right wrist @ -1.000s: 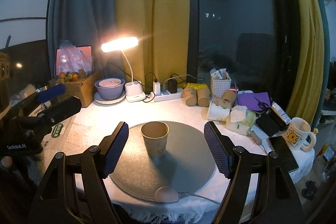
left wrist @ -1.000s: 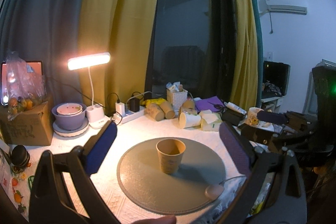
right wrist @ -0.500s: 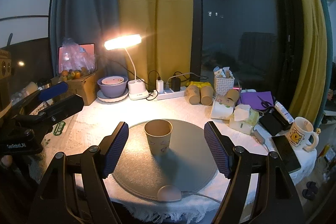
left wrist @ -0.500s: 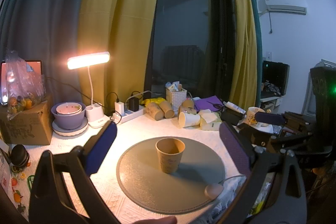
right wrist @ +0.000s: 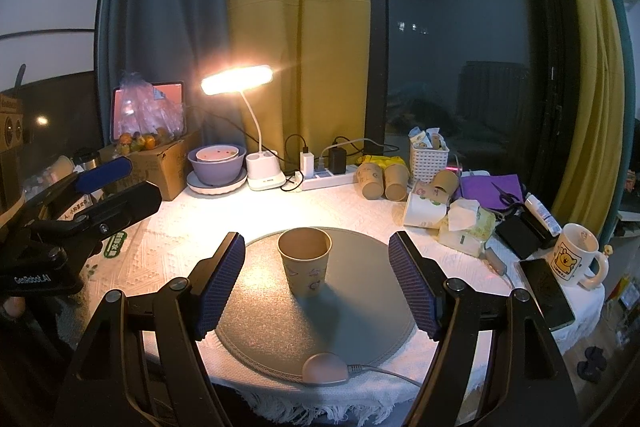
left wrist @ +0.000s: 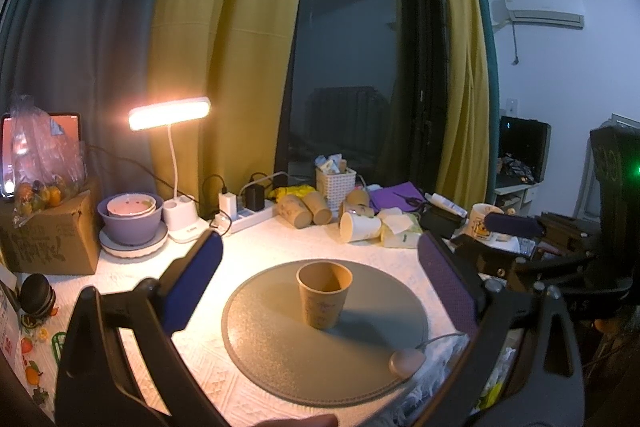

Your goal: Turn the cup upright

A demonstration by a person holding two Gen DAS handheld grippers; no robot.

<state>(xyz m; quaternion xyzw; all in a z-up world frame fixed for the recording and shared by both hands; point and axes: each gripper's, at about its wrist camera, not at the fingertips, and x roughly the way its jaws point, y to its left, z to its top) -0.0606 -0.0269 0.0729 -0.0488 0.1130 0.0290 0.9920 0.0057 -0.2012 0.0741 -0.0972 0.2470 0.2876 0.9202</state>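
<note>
Standing upright: the paper cup on the round mat

Standing mouth-up near the middle of the grey round mat (right wrist: 280, 307), the brown paper cup (right wrist: 305, 261) rests on its base and is touched by neither tool. Right wrist view: the right gripper (right wrist: 316, 287) is spread wide, its blue pads (right wrist: 219, 279) on either side of the cup and well clear of it, nearer the camera. Left wrist view: the left gripper (left wrist: 320, 283) is likewise spread wide and holds nothing, with the cup (left wrist: 324, 294) seen between and beyond its pads (left wrist: 192, 279). Each gripper appears at the edge of the other's view, the left one to the left of the table (right wrist: 60, 227), the right one to the right (left wrist: 520, 251). A small pink mouse (right wrist: 325, 369) lies on the near rim of the mat, its cable running off to the right. The table is covered by a white cloth (right wrist: 168, 239). At the back stand a lit desk lamp (right wrist: 240, 83), a purple bowl (right wrist: 216, 167) on a plate, a power strip (right wrist: 328, 179), several spare cups lying on their sides (right wrist: 380, 181) and a white basket (right wrist: 428, 159). A cartoon mug (right wrist: 576, 261) and a phone (right wrist: 546, 295) sit at the right edge
</note>
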